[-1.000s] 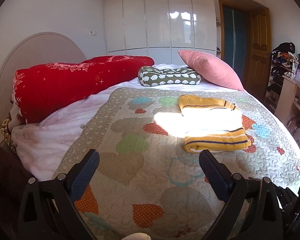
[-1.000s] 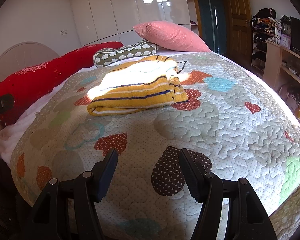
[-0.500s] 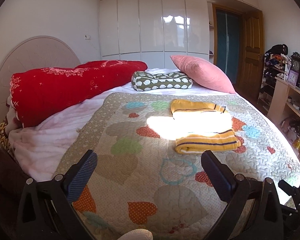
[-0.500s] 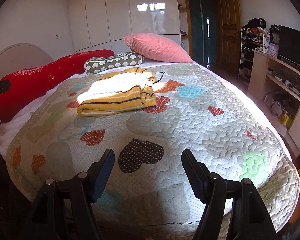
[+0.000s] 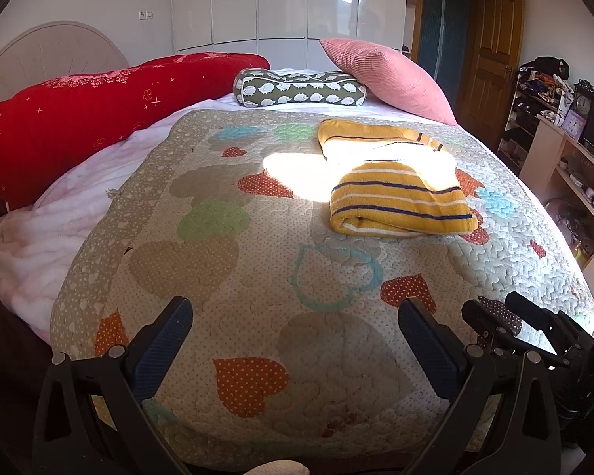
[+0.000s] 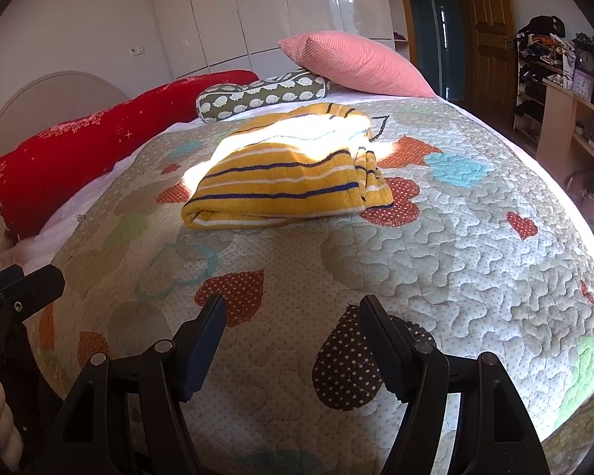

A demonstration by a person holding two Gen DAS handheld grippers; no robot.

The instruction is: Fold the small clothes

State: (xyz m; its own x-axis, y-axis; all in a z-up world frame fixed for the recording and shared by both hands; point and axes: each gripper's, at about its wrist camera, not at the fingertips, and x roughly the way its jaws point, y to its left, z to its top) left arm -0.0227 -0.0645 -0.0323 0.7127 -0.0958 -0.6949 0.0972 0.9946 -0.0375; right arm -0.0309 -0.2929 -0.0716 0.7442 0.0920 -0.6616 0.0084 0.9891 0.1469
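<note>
Quilted heart-patterned bedspread spreads bare and wide between both claws and the folded garment, its near edge curving away just below the fingers. Left gripper and right gripper both hover over that near edge, jaws spread wide with nothing between them. Well beyond them, the yellow striped garment lies folded in a sunlit patch, short of the pillows.
</note>
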